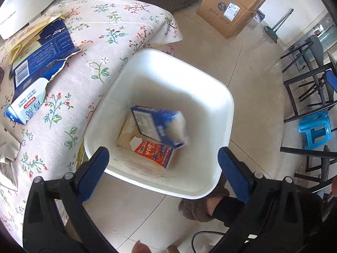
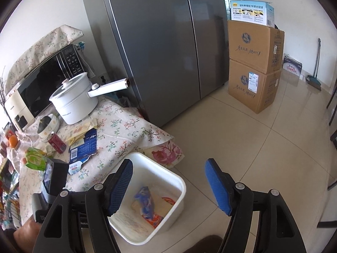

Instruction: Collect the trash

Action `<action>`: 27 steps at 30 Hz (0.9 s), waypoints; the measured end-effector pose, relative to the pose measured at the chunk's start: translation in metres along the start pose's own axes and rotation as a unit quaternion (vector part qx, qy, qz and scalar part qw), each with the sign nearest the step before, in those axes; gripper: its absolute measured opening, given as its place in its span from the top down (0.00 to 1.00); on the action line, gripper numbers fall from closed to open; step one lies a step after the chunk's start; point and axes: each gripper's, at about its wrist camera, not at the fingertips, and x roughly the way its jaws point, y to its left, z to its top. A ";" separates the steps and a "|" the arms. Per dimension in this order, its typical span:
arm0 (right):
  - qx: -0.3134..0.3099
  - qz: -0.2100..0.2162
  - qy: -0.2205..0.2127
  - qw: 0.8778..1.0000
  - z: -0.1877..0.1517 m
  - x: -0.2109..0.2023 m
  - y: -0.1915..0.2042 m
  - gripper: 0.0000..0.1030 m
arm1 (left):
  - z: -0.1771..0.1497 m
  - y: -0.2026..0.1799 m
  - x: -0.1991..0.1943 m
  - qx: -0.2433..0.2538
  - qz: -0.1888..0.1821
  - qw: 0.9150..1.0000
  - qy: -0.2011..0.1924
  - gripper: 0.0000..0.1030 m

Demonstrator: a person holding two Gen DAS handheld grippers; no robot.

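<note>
white bin [image 1: 219, 97] stood on the tiled floor [image 1: 248, 59], just beside the table w/ floral cloth [image 1: 118, 21]. inside it: a blue-and-white carton [image 1: 160, 126], blurred, lying over a flattened brown cardboard piece [image 1: 126, 135] and touching an orange-and-white carton [image 1: 155, 154] next to it. same contents showed in the right wrist view, bin [image 2: 168, 175] low centre.

left gripper [image 1: 163, 158] was above the bin, jaws spread wide, nothing between the blue pads [image 1: 92, 172]. right gripper [image 2: 168, 186] was also released, jaws apart, empty, near the bin's rim.

still on the table: a torn dark-blue carton [image 1: 40, 63] flattened, w/ a white end flap, and yellow paper scraps [image 1: 27, 40] beside it. in the right wrist view: red can [image 2: 56, 142], green packet [image 2: 34, 158], white pot w/ lid and long handle [image 2: 73, 101], microwave [image 2: 44, 80] behind it.

farther out: grey fridge [image 2: 160, 48], two stacked cardboard boxes [image 2: 254, 67] on the floor, blue plastic stool [image 1: 314, 128], dark chair frames [image 1: 311, 80]. a slippered foot [image 1: 200, 208] was near the bin.
</note>
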 end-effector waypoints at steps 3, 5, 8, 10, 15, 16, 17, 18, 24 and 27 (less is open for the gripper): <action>-0.004 0.000 0.000 1.000 0.000 0.000 0.005 0.29 | -0.005 0.008 -0.009 0.001 0.001 1.000 -0.013 0.01; -0.009 -0.002 -0.002 1.000 0.001 0.000 0.010 0.29 | -0.012 0.017 -0.018 -0.004 0.003 1.000 -0.026 0.01; -0.017 -0.004 -0.001 1.000 0.001 0.002 0.019 0.28 | -0.024 0.034 -0.034 -0.011 0.011 0.999 -0.046 0.01; -0.024 -0.003 0.001 1.000 0.002 0.003 0.026 0.27 | -0.032 0.045 -0.046 -0.011 0.022 0.998 -0.057 0.01; -0.040 -0.001 -0.005 0.999 0.007 0.003 0.052 0.24 | -0.055 0.074 -0.082 -0.021 0.049 0.994 -0.094 0.01; -0.045 0.000 -0.007 0.999 0.008 0.003 0.059 0.24 | -0.060 0.078 -0.089 -0.023 0.055 0.993 -0.102 0.01; -0.051 0.000 -0.009 0.999 0.008 0.003 0.065 0.23 | -0.065 0.083 -0.096 -0.026 0.061 0.992 -0.109 0.01; -0.056 0.002 -0.009 0.998 0.008 0.003 0.072 0.23 | -0.070 0.088 -0.104 -0.029 0.068 0.990 -0.117 0.01; -0.092 0.006 -0.005 0.996 0.005 0.011 0.111 0.22 | -0.096 0.113 -0.142 -0.065 0.087 0.980 -0.169 0.01; -0.104 0.005 -0.004 0.995 0.004 0.015 0.127 0.22 | -0.106 0.127 -0.155 -0.090 0.094 0.972 -0.196 0.01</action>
